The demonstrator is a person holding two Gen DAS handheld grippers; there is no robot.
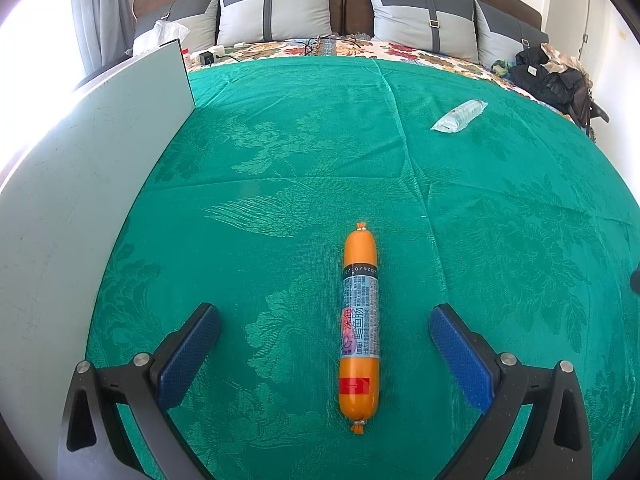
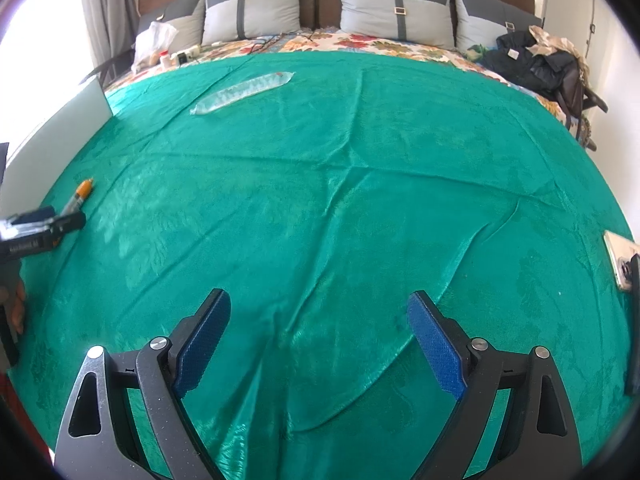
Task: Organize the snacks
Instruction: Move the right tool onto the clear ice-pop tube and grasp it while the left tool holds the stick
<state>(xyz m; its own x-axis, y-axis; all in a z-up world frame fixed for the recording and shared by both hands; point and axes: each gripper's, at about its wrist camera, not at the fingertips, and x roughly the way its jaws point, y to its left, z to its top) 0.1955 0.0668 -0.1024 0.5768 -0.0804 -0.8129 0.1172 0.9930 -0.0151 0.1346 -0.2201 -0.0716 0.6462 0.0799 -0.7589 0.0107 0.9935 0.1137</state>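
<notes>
- Left wrist view showed our left gripper [image 1: 325,326] with its blue-padded fingers [image 1: 191,354] spread wide over the green cloth [image 1: 304,152], clamping nothing.
- We saw the orange sausage stick [image 1: 359,328] lying flat on the cloth between those fingers, lengthwise along them and touching neither pad.
- We noted a clear-wrapped snack pack [image 1: 460,115] farther off to the right on the same cloth, well apart from the sausage.
- We had a white board [image 1: 80,184] standing along the cloth's left edge.
- From the right wrist view, our right gripper [image 2: 319,340] was likewise wide open and empty above bare cloth.
- There we saw the sausage far left by the left gripper, and the clear pack near the far edge, before the grey pillows [image 2: 396,8].
</notes>
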